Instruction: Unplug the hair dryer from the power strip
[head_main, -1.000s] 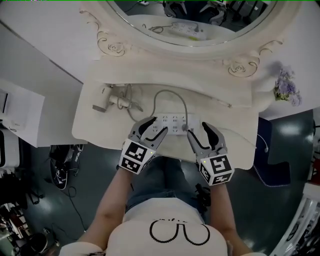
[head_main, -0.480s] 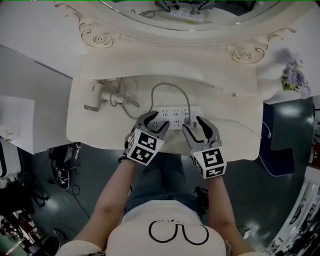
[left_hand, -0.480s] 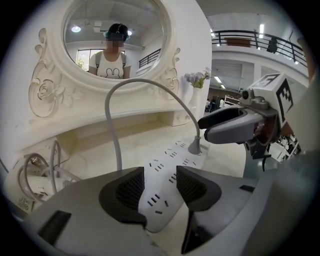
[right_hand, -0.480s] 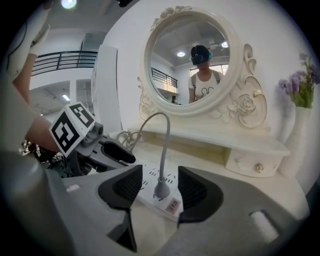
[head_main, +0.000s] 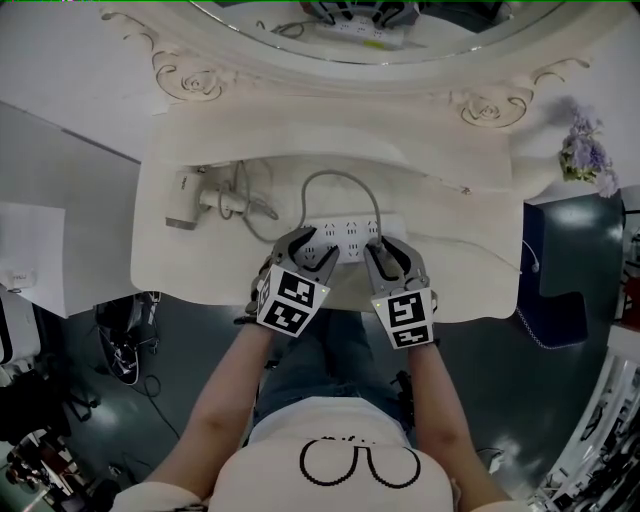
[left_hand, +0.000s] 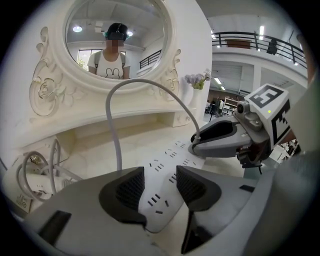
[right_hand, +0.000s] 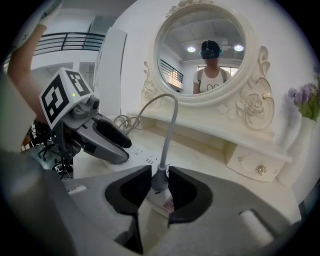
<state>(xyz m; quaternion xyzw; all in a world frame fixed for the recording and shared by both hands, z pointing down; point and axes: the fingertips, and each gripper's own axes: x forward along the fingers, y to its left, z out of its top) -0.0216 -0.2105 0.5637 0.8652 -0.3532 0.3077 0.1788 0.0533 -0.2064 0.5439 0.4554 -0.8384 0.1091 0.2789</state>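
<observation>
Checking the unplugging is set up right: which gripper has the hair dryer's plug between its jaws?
The right gripper: its jaws are closing on the grey plug. The left gripper has only the power strip under its open jaws.

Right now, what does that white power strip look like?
The white plastic power strip lies flat on the cream dressing table, dark socket slots facing up. The left hand-held gripper sits over one end, jaws apart. A grey plug stands in the other end, the jaws of the right hand-held gripper closing on it.
</observation>
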